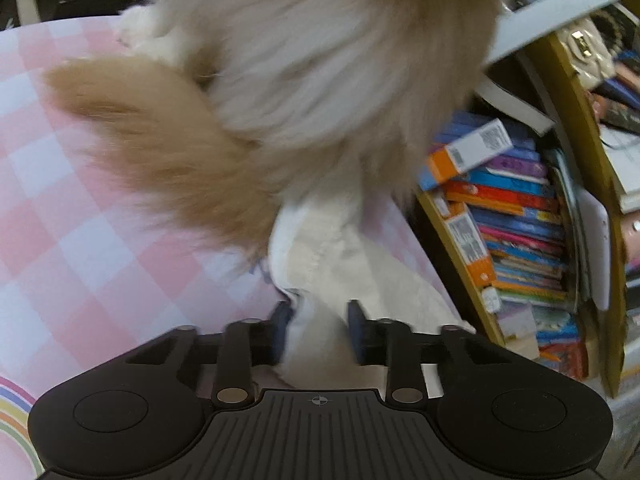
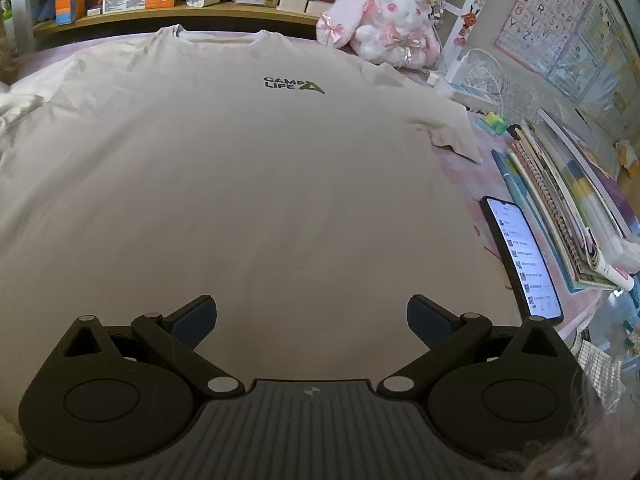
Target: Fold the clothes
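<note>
A cream T-shirt (image 2: 248, 184) with a small "CAMP LIFE" print lies spread flat, collar at the far side. My right gripper (image 2: 312, 320) is open and empty just above the shirt's near hem. In the left wrist view my left gripper (image 1: 318, 330) is shut on a bunched fold of the cream shirt (image 1: 336, 264), which runs up between its jaws. A fluffy tan and white animal (image 1: 304, 80) stands on the shirt just beyond the left gripper and hides the rest of the fabric.
A pink checked sheet (image 1: 80, 220) covers the surface. A lit phone (image 2: 520, 260) and a stack of books (image 2: 576, 208) lie right of the shirt. A pink plush toy (image 2: 380, 24) sits at the far right. Bookshelves (image 1: 512, 216) stand alongside.
</note>
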The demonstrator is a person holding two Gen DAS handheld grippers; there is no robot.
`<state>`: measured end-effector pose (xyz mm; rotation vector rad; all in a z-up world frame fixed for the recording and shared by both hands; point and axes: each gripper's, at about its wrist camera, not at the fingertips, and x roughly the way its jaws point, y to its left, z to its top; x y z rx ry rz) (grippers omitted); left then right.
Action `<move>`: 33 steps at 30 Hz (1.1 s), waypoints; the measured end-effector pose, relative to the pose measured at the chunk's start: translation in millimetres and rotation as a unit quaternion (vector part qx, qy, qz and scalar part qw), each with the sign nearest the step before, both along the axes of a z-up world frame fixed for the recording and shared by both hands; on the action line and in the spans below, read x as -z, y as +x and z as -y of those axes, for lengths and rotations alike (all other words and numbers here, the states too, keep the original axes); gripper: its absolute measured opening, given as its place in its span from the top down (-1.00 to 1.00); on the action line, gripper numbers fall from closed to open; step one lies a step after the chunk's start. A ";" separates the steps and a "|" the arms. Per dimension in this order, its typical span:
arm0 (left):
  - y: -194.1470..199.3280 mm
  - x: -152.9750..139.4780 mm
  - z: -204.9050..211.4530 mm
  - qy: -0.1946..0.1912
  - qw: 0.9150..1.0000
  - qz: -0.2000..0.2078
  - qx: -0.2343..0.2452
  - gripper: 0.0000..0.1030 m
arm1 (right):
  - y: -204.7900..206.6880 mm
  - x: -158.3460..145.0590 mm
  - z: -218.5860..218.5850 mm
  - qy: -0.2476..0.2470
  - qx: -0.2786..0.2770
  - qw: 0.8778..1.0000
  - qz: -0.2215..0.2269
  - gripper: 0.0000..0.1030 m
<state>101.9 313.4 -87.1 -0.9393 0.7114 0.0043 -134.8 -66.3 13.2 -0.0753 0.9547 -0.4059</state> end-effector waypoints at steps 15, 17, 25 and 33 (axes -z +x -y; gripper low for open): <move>12.3 -69.5 60.4 0.105 0.987 0.094 0.072 0.91 | 11.2 3.4 33.1 0.015 -0.018 1.000 0.014 -0.99; 16.6 -84.6 86.6 0.142 0.979 0.107 0.097 0.91 | 15.1 3.8 43.0 0.021 -0.029 0.999 0.019 -0.99; 25.7 -89.5 235.5 0.338 0.894 0.099 0.276 0.89 | 34.7 -1.7 92.2 0.044 -0.084 0.995 0.043 -0.99; 1.9 -49.9 274.0 0.311 0.907 0.025 0.281 -0.30 | 43.6 2.6 133.3 0.080 -0.105 0.991 0.038 -0.99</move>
